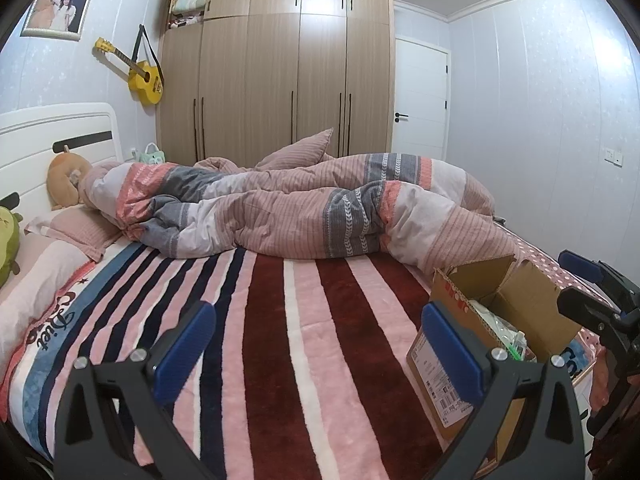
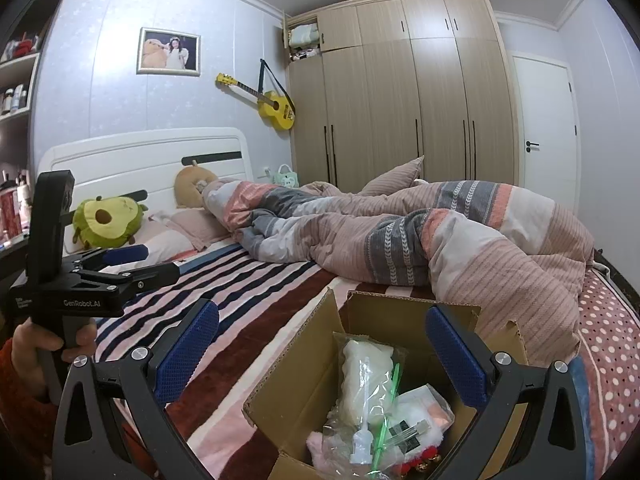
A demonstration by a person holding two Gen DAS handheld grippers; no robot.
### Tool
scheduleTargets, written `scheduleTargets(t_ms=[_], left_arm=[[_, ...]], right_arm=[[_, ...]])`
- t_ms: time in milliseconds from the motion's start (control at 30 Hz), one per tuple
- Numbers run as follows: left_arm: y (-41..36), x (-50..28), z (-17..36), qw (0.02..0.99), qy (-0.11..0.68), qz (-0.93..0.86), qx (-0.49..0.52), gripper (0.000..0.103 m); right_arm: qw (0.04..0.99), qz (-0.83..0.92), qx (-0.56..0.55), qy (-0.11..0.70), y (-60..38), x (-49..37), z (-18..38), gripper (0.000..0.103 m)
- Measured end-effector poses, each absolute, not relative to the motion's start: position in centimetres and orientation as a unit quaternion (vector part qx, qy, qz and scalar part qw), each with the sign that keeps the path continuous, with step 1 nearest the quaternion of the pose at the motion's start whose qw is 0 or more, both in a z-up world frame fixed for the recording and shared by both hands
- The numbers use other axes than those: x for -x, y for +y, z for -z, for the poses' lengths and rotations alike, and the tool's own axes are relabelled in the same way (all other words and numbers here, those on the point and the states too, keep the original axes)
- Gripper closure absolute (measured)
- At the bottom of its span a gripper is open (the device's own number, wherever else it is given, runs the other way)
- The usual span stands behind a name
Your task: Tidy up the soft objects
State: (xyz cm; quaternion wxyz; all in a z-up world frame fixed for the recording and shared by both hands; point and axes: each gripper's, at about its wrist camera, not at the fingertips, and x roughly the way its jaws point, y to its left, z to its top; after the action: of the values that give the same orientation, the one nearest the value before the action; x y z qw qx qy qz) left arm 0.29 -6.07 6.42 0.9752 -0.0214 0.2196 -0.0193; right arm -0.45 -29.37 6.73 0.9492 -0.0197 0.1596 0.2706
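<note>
An open cardboard box (image 2: 304, 364) stands on the striped bed blanket (image 1: 304, 344); it holds bagged soft toys (image 2: 368, 376) in clear plastic. It also shows in the left wrist view (image 1: 516, 300) at the right. My right gripper (image 2: 322, 344) is open and empty, just above the box's opening. My left gripper (image 1: 320, 348) is open and empty over the blanket, left of the box; it shows in the right wrist view (image 2: 132, 262). A green avocado plush (image 2: 108, 222) and a tan plush (image 2: 192, 186) lie by the headboard. A crumpled striped duvet (image 1: 304, 208) lies across the bed.
A wooden wardrobe (image 1: 280, 72) stands behind the bed, with a white door (image 1: 420, 100) to its right. A yellow guitar (image 1: 144, 74) and a framed photo (image 1: 56, 10) hang on the wall. Shelves (image 2: 16, 80) stand at the left. A pink pillow (image 1: 76, 228) lies under the duvet's end.
</note>
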Motion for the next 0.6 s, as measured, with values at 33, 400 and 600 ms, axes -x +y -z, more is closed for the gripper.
scheduleTargets(t_ms=[33,400,600], left_arm=[[-5.97,-0.24,-6.41,0.975,0.219,0.018,0.023,0.001],[-5.48,-0.15,-6.50,0.976,0.216,0.019,0.022,0.001],[-5.49,-0.13,-6.50,0.976,0.216,0.018,0.021,0.001]], right_arm=[[0.949,-0.271,0.019,0.160,-29.40,0.44,-6.71,0.000],[0.950,-0.268,0.021,0.161,-29.39,0.53,-6.53,0.000],[0.950,-0.267,0.022,0.161,-29.26,0.61,-6.53,0.000]])
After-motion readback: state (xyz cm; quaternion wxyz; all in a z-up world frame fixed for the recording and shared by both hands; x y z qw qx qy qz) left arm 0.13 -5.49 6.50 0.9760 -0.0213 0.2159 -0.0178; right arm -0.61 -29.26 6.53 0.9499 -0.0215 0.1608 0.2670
